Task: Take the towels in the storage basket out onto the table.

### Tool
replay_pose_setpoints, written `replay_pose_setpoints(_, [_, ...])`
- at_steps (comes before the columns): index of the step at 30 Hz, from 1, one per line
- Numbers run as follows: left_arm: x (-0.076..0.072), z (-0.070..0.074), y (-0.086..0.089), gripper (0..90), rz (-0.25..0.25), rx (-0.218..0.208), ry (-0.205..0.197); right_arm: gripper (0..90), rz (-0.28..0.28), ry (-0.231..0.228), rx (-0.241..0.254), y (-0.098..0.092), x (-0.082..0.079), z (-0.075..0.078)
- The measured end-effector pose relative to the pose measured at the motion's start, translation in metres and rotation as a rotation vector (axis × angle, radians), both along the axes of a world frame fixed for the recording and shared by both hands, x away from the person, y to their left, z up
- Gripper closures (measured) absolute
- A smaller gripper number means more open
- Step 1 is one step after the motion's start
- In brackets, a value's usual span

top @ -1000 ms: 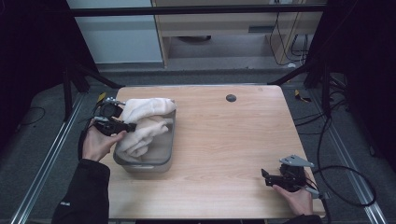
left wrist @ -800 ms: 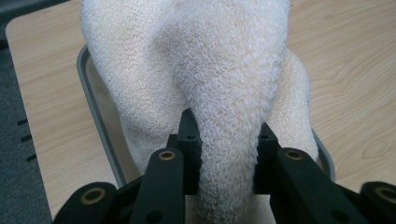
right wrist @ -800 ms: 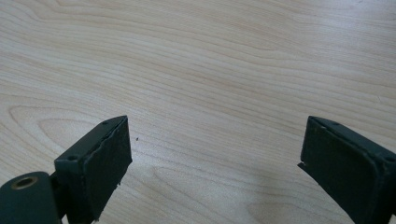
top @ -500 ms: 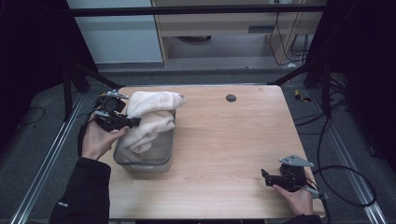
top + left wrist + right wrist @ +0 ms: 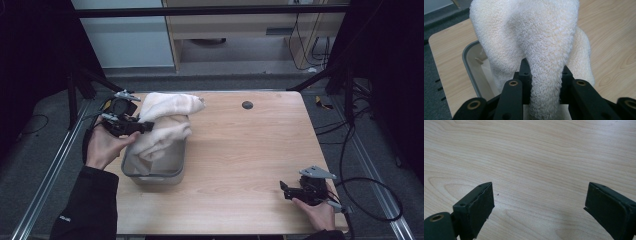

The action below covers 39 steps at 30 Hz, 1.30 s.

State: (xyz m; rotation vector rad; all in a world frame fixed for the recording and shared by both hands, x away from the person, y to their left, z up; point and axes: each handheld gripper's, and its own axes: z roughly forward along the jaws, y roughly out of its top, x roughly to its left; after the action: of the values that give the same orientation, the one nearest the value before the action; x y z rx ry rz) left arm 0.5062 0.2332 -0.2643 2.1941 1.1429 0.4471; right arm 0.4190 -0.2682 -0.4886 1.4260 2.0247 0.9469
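At about nine o'clock on the bench (image 5: 240,150), the left gripper (image 5: 142,127) has its jaws clamped on a white towel (image 5: 167,122), a fold of it pinched between them. The towel hangs lifted, its lower end trailing into the grey bin (image 5: 172,172) beneath. At five o'clock the right gripper (image 5: 283,190) rests near the bench edge, jaws spread wide with nothing between them.
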Motion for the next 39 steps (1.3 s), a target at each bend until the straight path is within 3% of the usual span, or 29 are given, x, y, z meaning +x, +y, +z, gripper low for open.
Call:
replay_pose_setpoints(23, [-0.016,0.032,-0.029,72.0,-0.094,0.022,-0.016,8.3,0.003,-0.002,-0.001,0.000,0.000,0.000])
replay_pose_setpoints(39, [-0.030,0.044,-0.070,71.9,-0.195,0.048,-0.021,8.0,0.005,-0.009,-0.003,-0.001,-0.001,0.001])
